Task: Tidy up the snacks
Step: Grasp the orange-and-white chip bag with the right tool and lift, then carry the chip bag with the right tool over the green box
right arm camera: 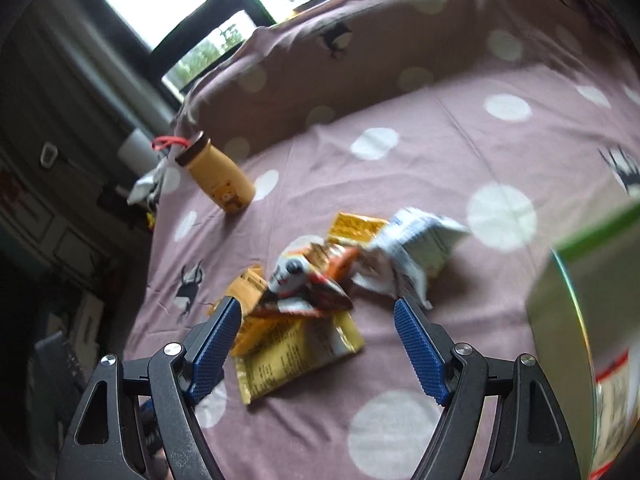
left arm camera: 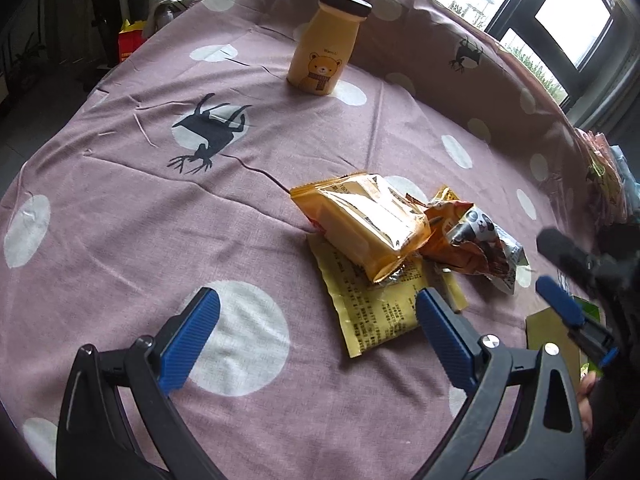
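A pile of snack packets lies on the mauve spotted cloth (left arm camera: 120, 208). In the left wrist view an orange packet (left arm camera: 360, 220) lies on a flat yellow packet (left arm camera: 376, 312), with a crumpled panda packet (left arm camera: 480, 244) to the right. My left gripper (left arm camera: 316, 304) is open and empty just before the yellow packet. My right gripper (left arm camera: 548, 260) shows at the right edge. In the right wrist view my right gripper (right arm camera: 316, 308) is open and empty, over the panda packet (right arm camera: 300, 280) and yellow packet (right arm camera: 296, 356). A white packet (right arm camera: 412, 252) lies behind.
A yellow bear bottle with a brown cap (left arm camera: 324, 44) stands at the far side, also in the right wrist view (right arm camera: 218, 176). A green-edged box (right arm camera: 588, 320) is at the right, close to my right gripper. The cloth rises into a fold along the far edge (right arm camera: 360, 60).
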